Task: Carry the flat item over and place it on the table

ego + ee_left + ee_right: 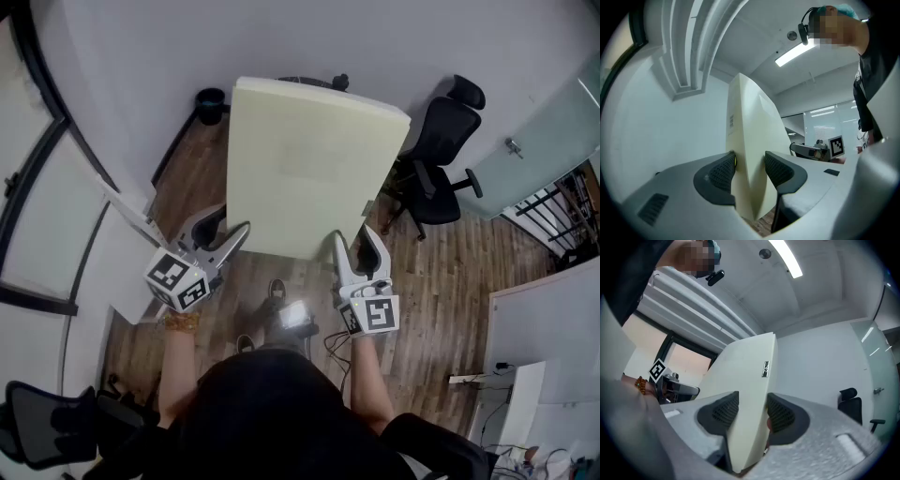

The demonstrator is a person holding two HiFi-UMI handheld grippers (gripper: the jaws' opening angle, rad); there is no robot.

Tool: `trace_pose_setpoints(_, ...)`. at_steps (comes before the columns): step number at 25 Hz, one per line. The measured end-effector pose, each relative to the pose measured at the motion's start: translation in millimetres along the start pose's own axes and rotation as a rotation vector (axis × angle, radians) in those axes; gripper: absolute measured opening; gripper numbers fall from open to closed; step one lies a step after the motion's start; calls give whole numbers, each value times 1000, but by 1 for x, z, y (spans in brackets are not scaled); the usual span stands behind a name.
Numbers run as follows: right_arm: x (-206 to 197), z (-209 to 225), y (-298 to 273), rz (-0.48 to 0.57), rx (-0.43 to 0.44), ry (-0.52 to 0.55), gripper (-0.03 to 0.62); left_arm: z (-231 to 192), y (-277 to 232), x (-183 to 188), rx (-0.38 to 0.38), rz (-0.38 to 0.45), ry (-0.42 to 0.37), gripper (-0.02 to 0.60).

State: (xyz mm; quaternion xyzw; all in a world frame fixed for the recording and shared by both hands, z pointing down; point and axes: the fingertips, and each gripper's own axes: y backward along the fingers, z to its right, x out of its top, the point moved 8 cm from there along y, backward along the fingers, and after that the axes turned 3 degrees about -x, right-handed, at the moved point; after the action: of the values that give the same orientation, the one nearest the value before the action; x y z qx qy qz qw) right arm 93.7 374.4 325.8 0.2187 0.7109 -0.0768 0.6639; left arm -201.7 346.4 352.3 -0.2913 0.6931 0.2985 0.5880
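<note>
Matt, smooth foam slab (314, 169) — wood-plank floor (450, 281), faintly glossy

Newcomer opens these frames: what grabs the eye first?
A big cream flat panel fills the centre of the head view, held over the wood floor. The left gripper and right gripper each clamp its near edge, one per corner. A black office chair stands just right of it.

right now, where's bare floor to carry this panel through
Bare wood floor lies right of the right gripper, between the black office chair and the white surface. Crowded: cable by the feet, bin beside the foam panel.
</note>
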Motion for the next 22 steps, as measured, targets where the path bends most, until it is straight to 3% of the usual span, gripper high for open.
trace_pose_setpoints(4, 1, 2, 4, 3, 2, -19, 190, 4, 0, -4, -8, 5, 39, 198)
trace_pose_setpoints(22, -8, 0, 17, -7, 3, -40, 193, 9, 5, -12, -15, 8, 33, 198)
